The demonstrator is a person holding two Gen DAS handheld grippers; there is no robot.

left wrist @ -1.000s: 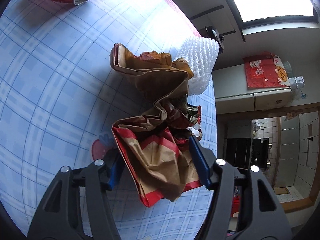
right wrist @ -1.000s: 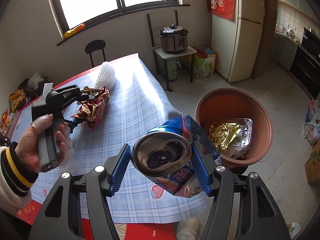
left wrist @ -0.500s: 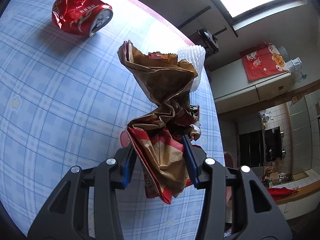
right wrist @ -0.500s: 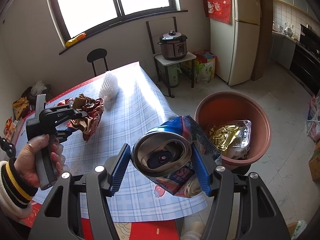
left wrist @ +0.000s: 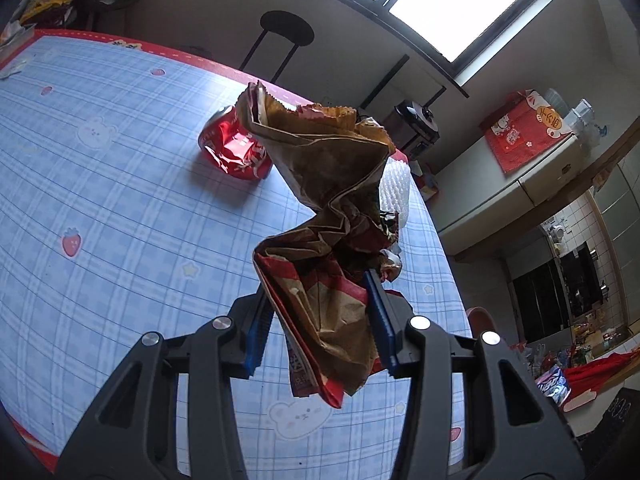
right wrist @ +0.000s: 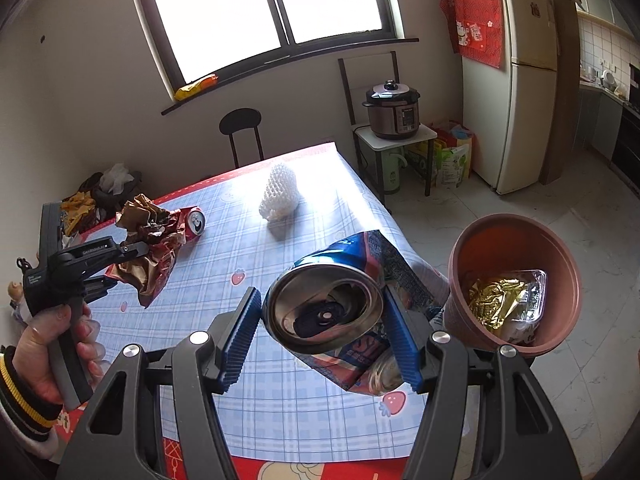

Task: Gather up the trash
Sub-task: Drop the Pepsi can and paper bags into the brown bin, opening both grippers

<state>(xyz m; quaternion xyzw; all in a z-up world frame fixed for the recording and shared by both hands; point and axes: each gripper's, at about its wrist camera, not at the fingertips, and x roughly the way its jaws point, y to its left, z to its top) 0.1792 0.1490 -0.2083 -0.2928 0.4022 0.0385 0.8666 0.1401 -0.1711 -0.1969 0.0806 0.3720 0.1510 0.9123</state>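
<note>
Lifted clear of tablecloth since earlier: crumpled brown-and-red paper bag (left wrist: 320,248), nipped in narrowed left gripper (left wrist: 320,336), bound binward; right gripper (right wrist: 324,336) clamping crushed blue can (right wrist: 332,308).

The checked blue plastic tablecloth (right wrist: 240,256) is the landmark. On it, toward the window side, stands the white foam mesh sleeve (right wrist: 280,194); left of that, near the far left edge, lies the crushed red drink can (right wrist: 193,222). Above the cloth's left part, clear of it, hangs the crumpled brown-and-red paper bag (left wrist: 320,240). Over its near right corner is the dented blue drink can (right wrist: 340,312). Right of the cloth, on the floor, sits the round terracotta-brown plastic tub (right wrist: 560,252), with a clear plastic tray (right wrist: 528,300) inside.
</note>
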